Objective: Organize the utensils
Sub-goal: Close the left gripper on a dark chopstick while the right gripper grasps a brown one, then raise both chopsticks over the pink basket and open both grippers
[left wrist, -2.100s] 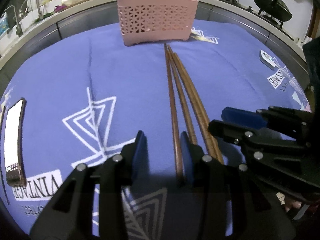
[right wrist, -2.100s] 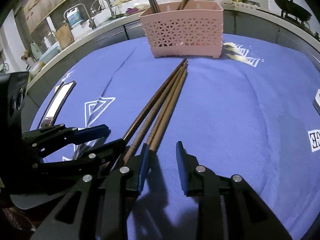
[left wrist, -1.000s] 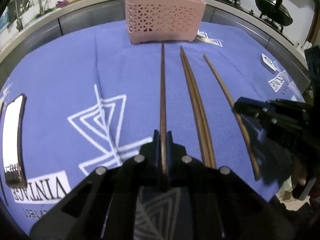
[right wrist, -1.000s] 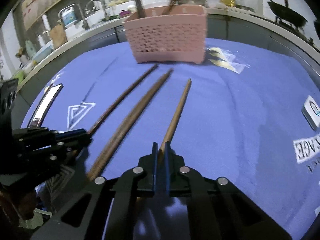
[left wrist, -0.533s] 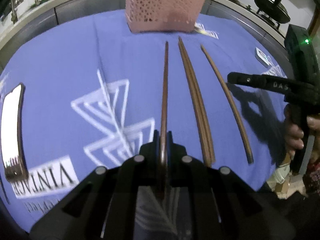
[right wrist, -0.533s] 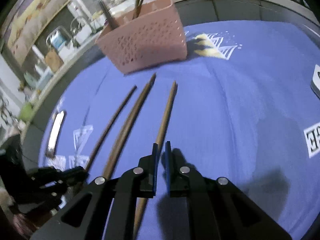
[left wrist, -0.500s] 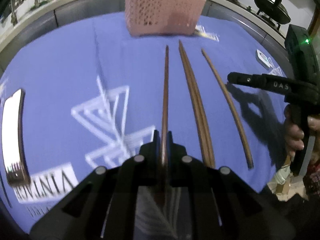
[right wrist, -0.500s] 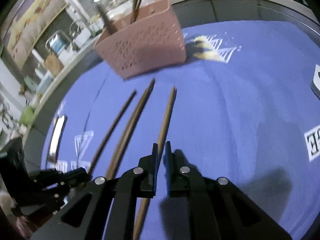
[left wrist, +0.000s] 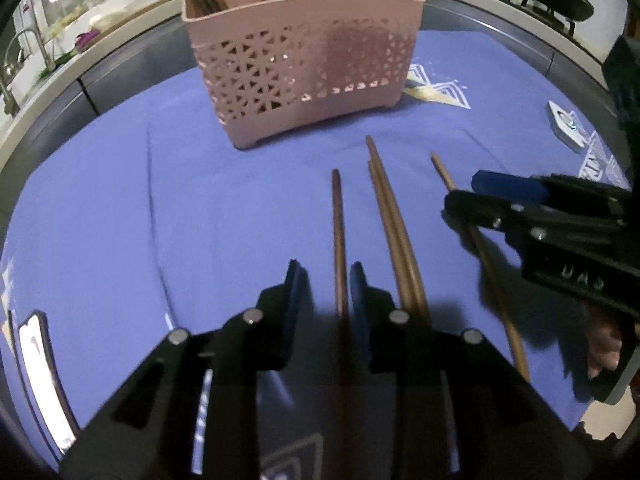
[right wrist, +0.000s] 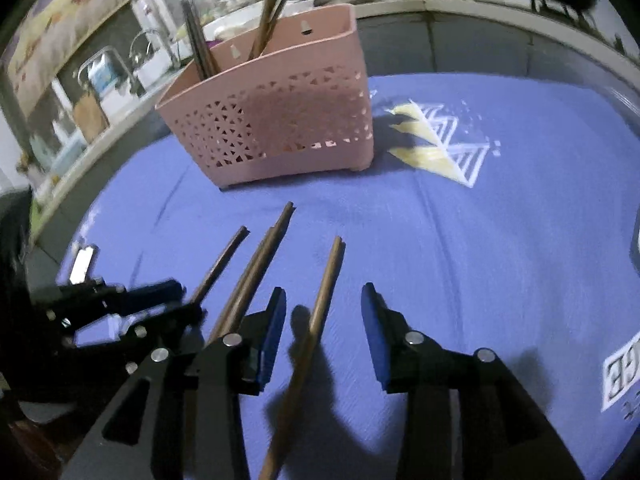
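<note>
A blue printed cloth covers the table out to its curved edge, with kitchen counters behind and bare cloth wide open at nine o'clock; the pink basket stands at twelve o'clock, chopsticks upright inside. Four loose chopsticks lie fanned just short of it. The left gripper and right gripper have just been opening, each straddling one chopstick, pads apart
</note>
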Available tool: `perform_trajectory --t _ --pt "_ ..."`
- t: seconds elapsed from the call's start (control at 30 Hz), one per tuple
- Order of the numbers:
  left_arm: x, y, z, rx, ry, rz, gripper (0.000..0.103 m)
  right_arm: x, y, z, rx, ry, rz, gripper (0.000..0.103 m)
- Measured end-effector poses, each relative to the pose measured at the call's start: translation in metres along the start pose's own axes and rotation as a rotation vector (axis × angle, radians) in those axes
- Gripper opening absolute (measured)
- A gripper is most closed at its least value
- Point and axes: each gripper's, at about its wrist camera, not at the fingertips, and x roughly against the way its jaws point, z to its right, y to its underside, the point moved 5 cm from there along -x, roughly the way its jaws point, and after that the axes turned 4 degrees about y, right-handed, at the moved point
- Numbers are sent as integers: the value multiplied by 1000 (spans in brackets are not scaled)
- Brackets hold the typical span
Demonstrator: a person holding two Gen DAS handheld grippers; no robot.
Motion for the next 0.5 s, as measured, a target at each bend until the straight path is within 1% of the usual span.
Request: perform_trajectory --t 0.07,0.13,0.17,0.2,0.27,0.33,0.43,0.5 --pt "-1 -3 1 -1 7 1 20 -4 -2 -2 24 16 3 39" --pt "-2 -6 4 -3 26 2 5 -7 -4 -7 57 28 5 30" --pt "-2 -6 5 -2 30 3 5 -9 -3 -12 79 29 3 17" --pt "-4 -8 7 -5 24 5 5 -10 -4 -14 90 22 0 9" --pt "-5 -9 8 -6 17 7 5 -11 -3 -19 93 -16 -21 7" --pt "6 -9 4 22 15 29 5 -4 -5 -21 72 -68 -24 5" --pt "39 -15 0 44 25 112 5 28 -12 -26 77 -109 47 5" --pt "74 -19 -5 53 29 194 5 56 -19 -30 84 -136 116 5"
